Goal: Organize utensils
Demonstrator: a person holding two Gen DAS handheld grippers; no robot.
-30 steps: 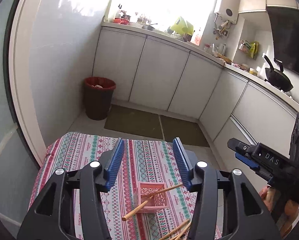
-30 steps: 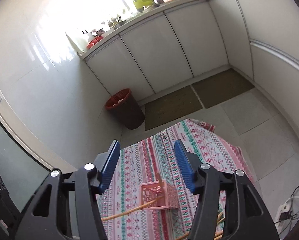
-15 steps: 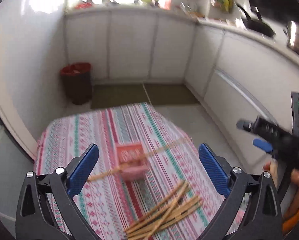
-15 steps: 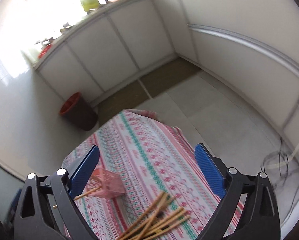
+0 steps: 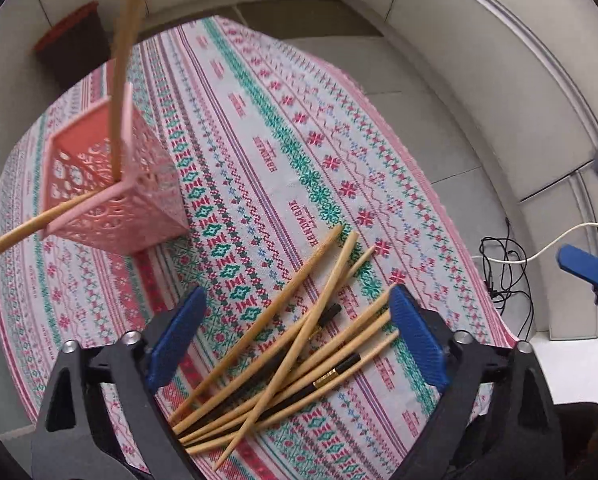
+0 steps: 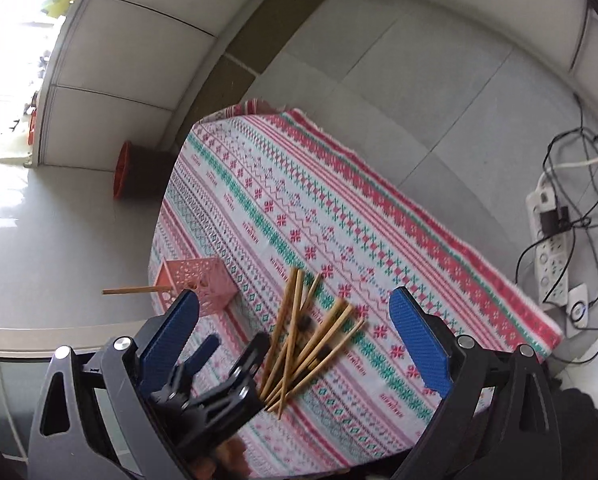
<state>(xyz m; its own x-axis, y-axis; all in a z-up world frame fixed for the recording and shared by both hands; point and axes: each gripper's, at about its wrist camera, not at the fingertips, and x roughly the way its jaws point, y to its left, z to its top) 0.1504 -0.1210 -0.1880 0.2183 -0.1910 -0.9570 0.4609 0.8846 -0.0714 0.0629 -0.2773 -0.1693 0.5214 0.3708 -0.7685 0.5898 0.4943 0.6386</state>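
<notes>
Around the surface (image 6: 383, 216), draped in a red, green and white patterned cloth, there is a dark bin with a red rim (image 6: 133, 176) on the floor at the left of the right wrist view, and a white power strip (image 6: 549, 240) with tangled cables at the right edge. The left gripper (image 5: 297, 338) hangs over the loose pile of chopsticks (image 5: 295, 344) with its blue fingers spread wide, one on each side of the heap, nothing held. In the left wrist view the sticks lie crossed, their long axes running from lower left to upper right of the frame, thin tips toward the upper right. The pink lattice basket (image 5: 111, 184) stands on the cloth in the left part of that frame, well apart from the pile, with two chopsticks in it: one rising steeply to the top edge, one leaning out over the lower-left corner. The right gripper (image 6: 295, 334) is also spread wide and empty, above the pile, with the left gripper in view at lower left.
</notes>
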